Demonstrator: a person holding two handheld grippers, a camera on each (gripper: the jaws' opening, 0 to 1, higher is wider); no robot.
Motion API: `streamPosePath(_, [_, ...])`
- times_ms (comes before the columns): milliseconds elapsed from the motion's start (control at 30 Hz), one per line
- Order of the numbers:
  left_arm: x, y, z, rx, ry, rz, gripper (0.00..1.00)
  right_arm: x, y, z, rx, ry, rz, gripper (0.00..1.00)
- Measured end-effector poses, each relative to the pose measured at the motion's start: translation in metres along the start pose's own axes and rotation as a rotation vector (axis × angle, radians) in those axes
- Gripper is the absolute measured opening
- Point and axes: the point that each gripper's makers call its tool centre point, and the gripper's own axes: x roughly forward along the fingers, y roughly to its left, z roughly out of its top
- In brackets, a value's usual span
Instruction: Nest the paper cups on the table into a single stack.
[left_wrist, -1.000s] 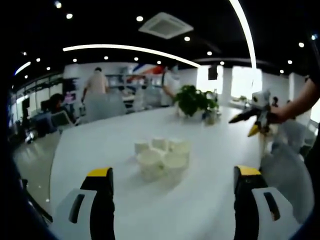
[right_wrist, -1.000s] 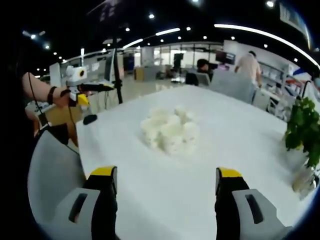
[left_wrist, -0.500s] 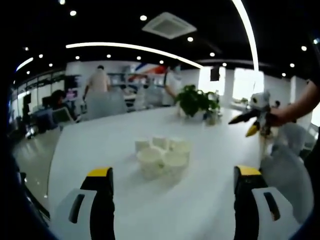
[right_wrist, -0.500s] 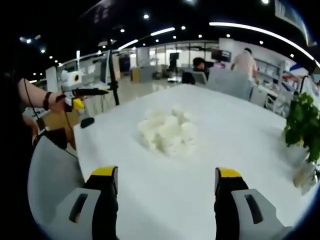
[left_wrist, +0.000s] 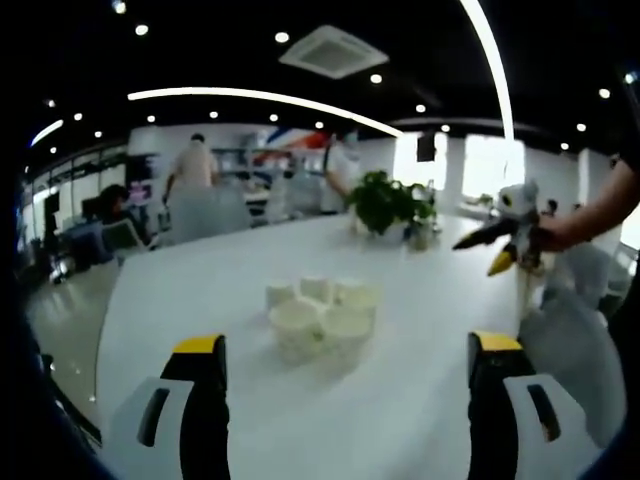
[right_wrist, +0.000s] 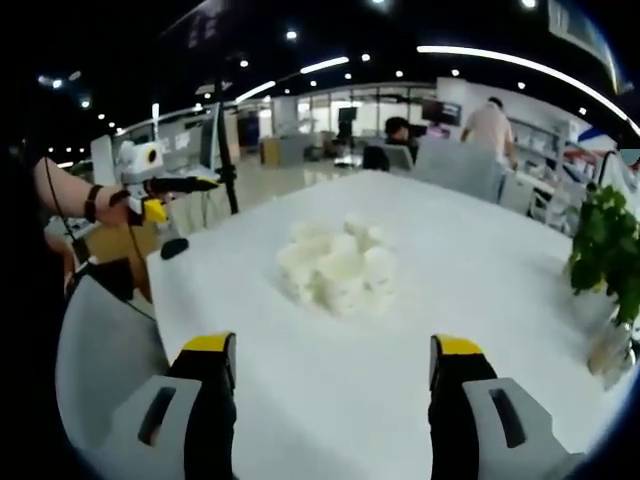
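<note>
Clustering on the smooth white table, round paper cups (upright, unstacked) face both grippers' wide jaws.

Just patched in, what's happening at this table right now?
A person holds a gripper in each hand over a white table. Both the left gripper and the right gripper are open, holding nothing and short of the cups. The paper cups sit clustered mid-table, upright and not yet nested. A potted plant stands beyond them.
</note>
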Motion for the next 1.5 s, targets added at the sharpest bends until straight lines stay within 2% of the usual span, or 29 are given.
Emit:
streamPosePath(467, [0.006,-0.006,0.002,0.007,0.003,-0.031,1.00,-0.006,-0.004,-0.001,0.019,-0.019,-0.036,0.76])
streamPosePath(667, [0.006,-0.009,0.003,0.010,0.008,-0.040,1.00,-0.007,-0.005,0.002,0.036,-0.047,-0.043,0.76])
streamPosePath(800, [0.004,-0.005,0.008,-0.007,-0.012,-0.021,1.00,-0.007,-0.004,0.002,0.039,-0.047,-0.045,0.76])
streamPosePath(1033, [0.003,-0.006,0.004,-0.008,-0.009,-0.018,1.00,-0.006,-0.002,0.002,0.028,-0.044,-0.039,0.76])
streamPosePath(1300, [0.005,-0.009,0.000,-0.014,-0.006,-0.021,1.00,-0.006,-0.001,0.008,0.034,-0.061,-0.031,0.75])
streamPosePath(1500, [0.007,-0.011,-0.001,-0.019,-0.006,-0.022,1.00,0.002,-0.007,0.017,0.005,-0.087,-0.042,0.78])
